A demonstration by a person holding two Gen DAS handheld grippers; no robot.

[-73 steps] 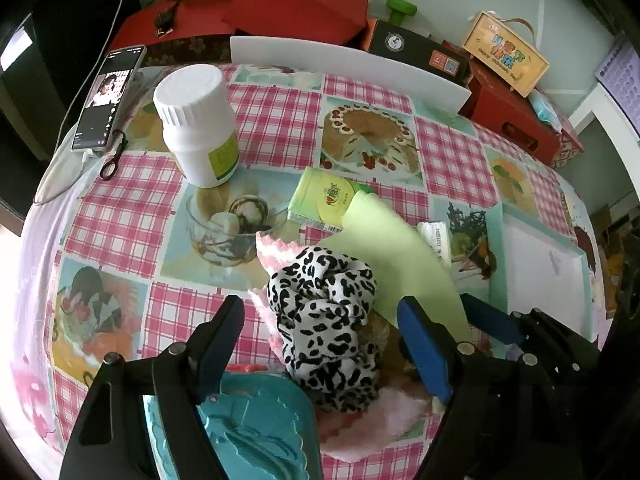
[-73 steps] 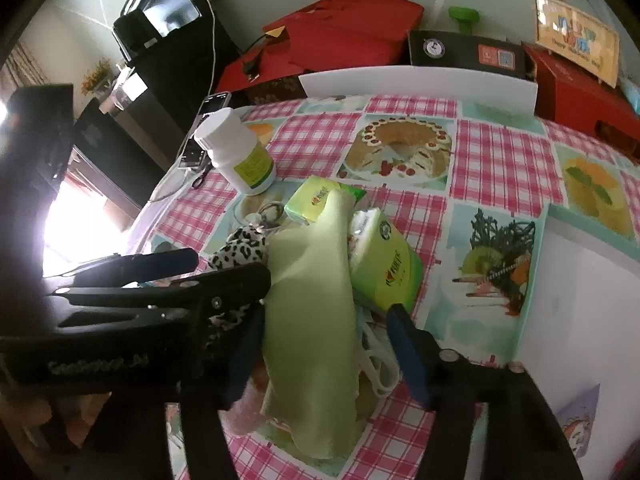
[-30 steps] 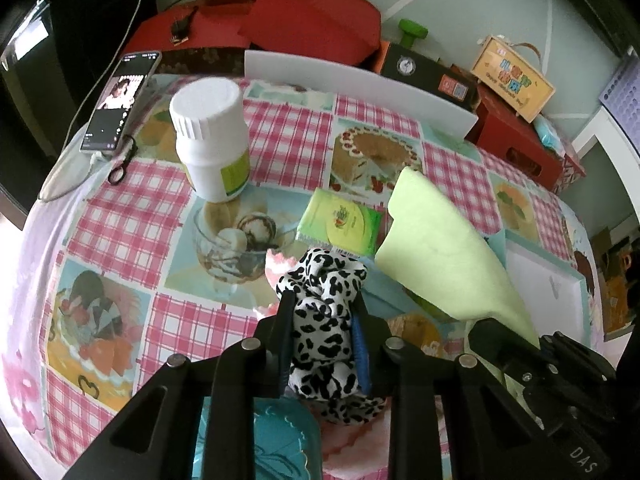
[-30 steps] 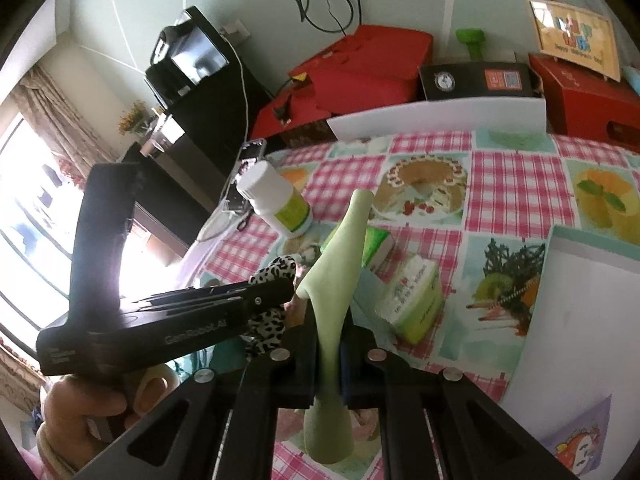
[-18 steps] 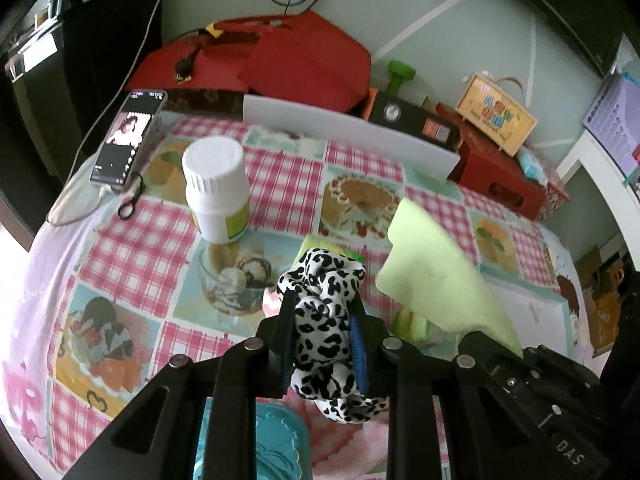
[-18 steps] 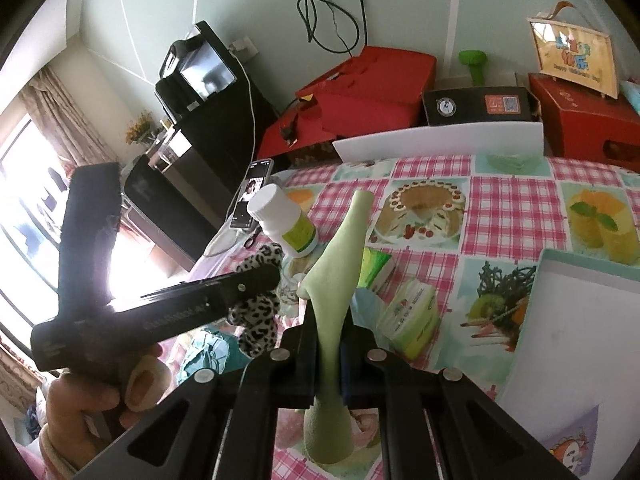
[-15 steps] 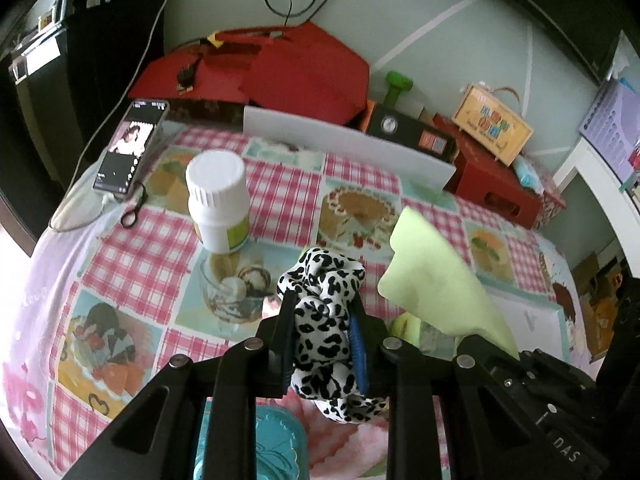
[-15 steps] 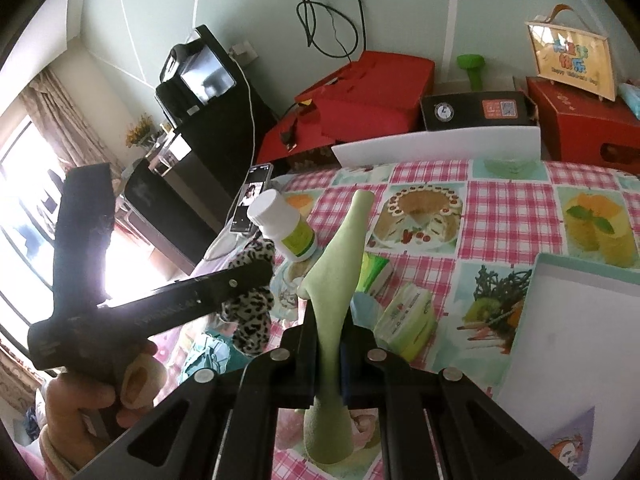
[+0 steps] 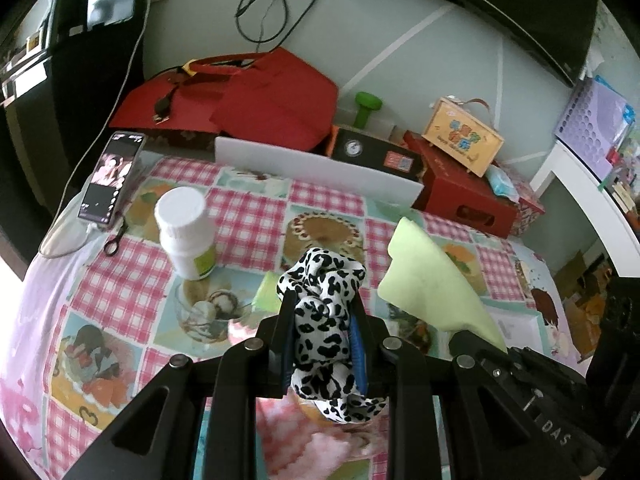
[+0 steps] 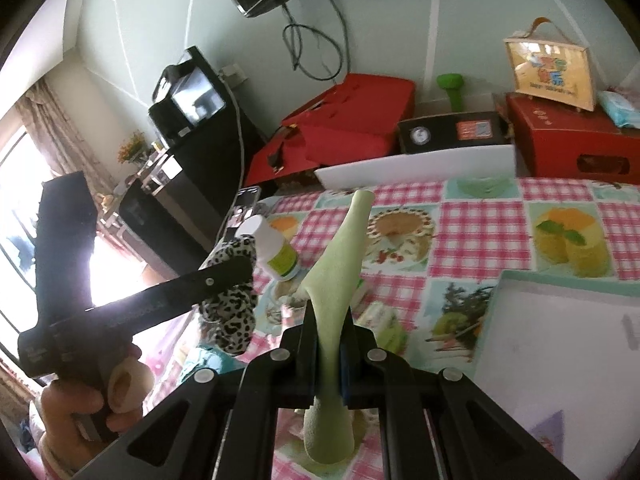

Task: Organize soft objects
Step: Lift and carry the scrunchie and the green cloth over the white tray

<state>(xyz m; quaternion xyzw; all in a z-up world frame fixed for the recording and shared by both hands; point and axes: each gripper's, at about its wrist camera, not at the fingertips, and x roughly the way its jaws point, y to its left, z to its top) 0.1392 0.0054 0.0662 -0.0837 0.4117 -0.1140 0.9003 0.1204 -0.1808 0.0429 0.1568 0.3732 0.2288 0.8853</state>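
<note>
Item 1: my left gripper (image 9: 323,334) clamped on leopard scrunchie (image 9: 325,320), held above table (image 9: 256,208).
Item 2: my right gripper (image 10: 329,334) pinching green cloth (image 10: 340,268), limp tail dangling.
Risk: cloth slips, or snags pill bottle (image 9: 185,232) at 10 o'clock, tipping it.

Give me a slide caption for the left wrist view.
Left tool lifts a leopard-print scrunchie above the checked tablecloth, beside a held green cloth.
</note>
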